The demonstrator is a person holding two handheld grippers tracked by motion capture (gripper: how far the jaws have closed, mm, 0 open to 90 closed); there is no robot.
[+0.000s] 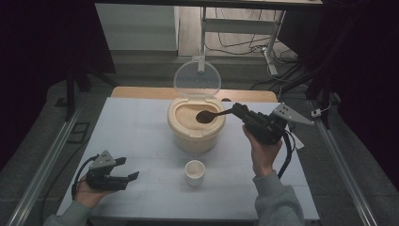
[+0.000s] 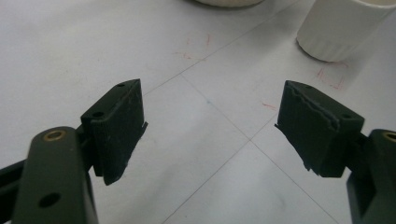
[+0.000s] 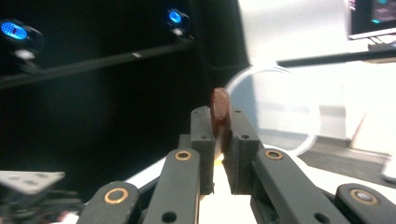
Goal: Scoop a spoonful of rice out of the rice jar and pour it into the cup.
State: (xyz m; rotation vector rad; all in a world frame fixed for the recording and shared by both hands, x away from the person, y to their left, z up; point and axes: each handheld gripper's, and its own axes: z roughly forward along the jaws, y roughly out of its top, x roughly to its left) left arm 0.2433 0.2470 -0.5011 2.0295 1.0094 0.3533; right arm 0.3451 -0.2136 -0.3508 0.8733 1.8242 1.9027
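Over rice bin (image 1: 195, 134), right hand-held gripper (image 1: 236, 109) hides spoon (image 1: 207, 116) handle's end.

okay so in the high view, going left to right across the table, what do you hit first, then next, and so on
Left gripper → cup → spoon, its bowl over the rice bin → right gripper shut on the spoon's handle. The bin overlaps the cup and spoon in the left-right span, so I give it no place of its own.

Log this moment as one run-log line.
right hand-held gripper: shut on spoon over open rice container | left hand-held gripper: open, near table | cup: in front of container
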